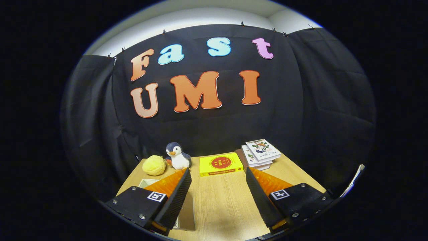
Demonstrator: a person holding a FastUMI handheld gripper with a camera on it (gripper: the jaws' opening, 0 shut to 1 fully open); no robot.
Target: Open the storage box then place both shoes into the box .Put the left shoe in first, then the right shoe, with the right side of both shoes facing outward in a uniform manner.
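Observation:
My gripper (218, 171) is held above a wooden table (220, 201), its two fingers spread wide apart with only bare tabletop between them. Beneath the left finger (177, 190) lies a flat brown and pale piece (187, 214), partly hidden; I cannot tell what it is.
At the table's far edge sit a yellow plush ball (154, 165), a penguin toy (177, 156), a yellow book with a red circle (220, 164) and a stack of books (260, 153). Black cloth walls the booth behind. A pale edge (354, 179) shows at the right.

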